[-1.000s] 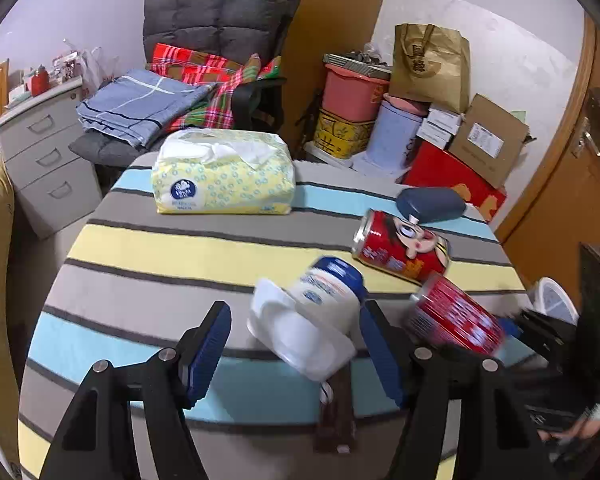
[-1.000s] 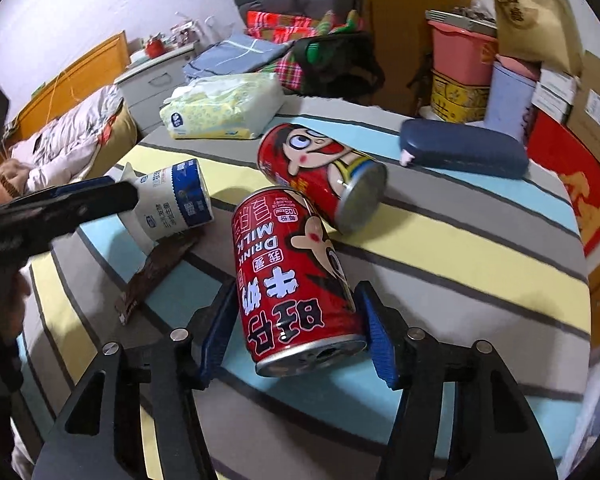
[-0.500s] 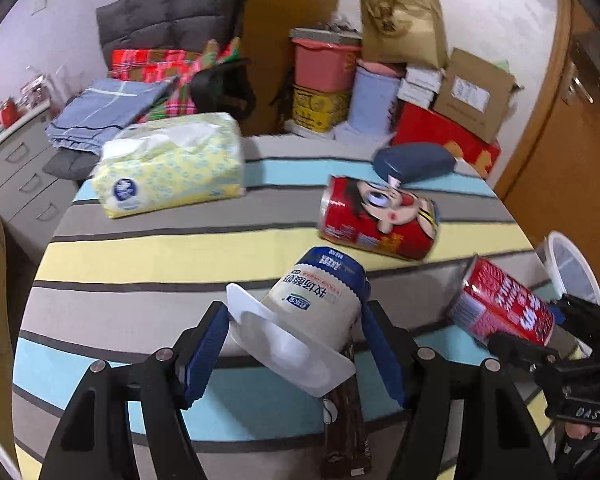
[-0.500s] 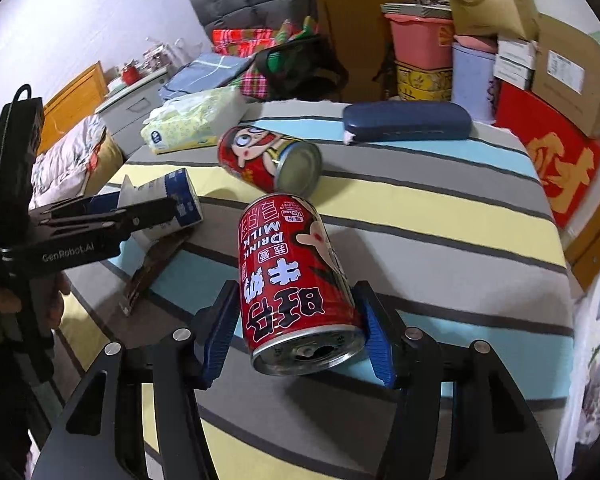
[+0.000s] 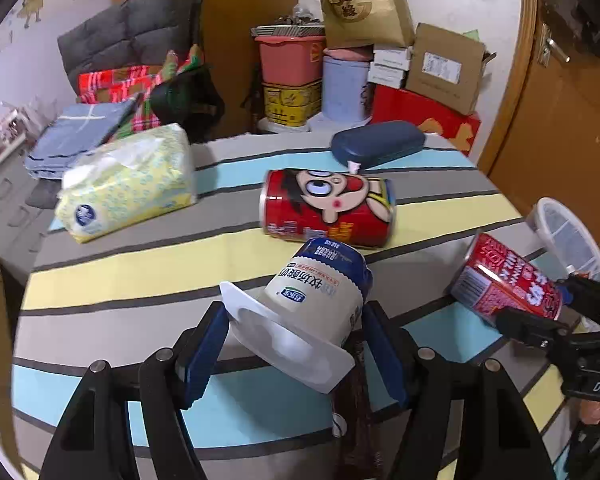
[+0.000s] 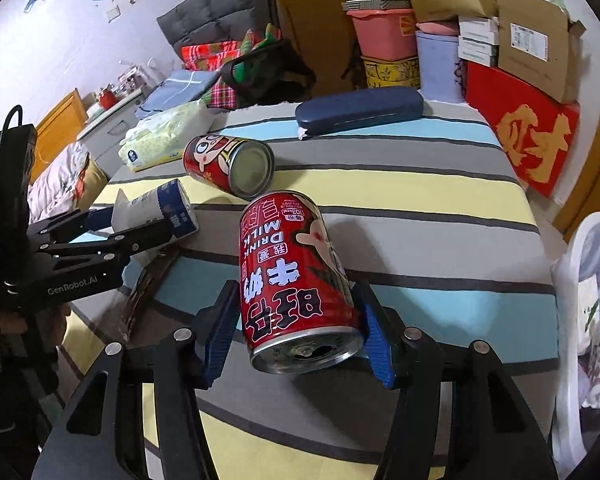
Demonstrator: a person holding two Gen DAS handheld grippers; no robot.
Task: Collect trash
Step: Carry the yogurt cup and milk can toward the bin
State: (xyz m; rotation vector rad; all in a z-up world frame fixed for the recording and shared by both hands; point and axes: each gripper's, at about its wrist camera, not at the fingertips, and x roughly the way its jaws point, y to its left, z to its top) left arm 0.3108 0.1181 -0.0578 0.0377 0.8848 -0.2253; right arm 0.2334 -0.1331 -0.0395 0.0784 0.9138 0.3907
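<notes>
I hold a piece of trash in each tool: my left gripper is clamped on a white yoghurt cup with a blue band, its open mouth tipped back toward me, and my right gripper squeezes a red milk-drink can near its opened end, the rest of it sticking out ahead of the blue pads. Both loads look lifted clear of the striped tablecloth. The white slatted waste basket sits low off to the right of my right gripper, beyond the table edge, so I judge the step to be carrying both over there. To do it well I should keep the pressure steady, since the cup's thin wall may buckle and the can is round and slick, tilt neither mouth downward in case of dregs, and release only once each is over the basket's rim. Counting: two red cans, one held and one lying ahead of my left gripper; one yoghurt cup; one brown wrapper beneath the left gripper; one tissue pack; one blue case; one basket.
</notes>
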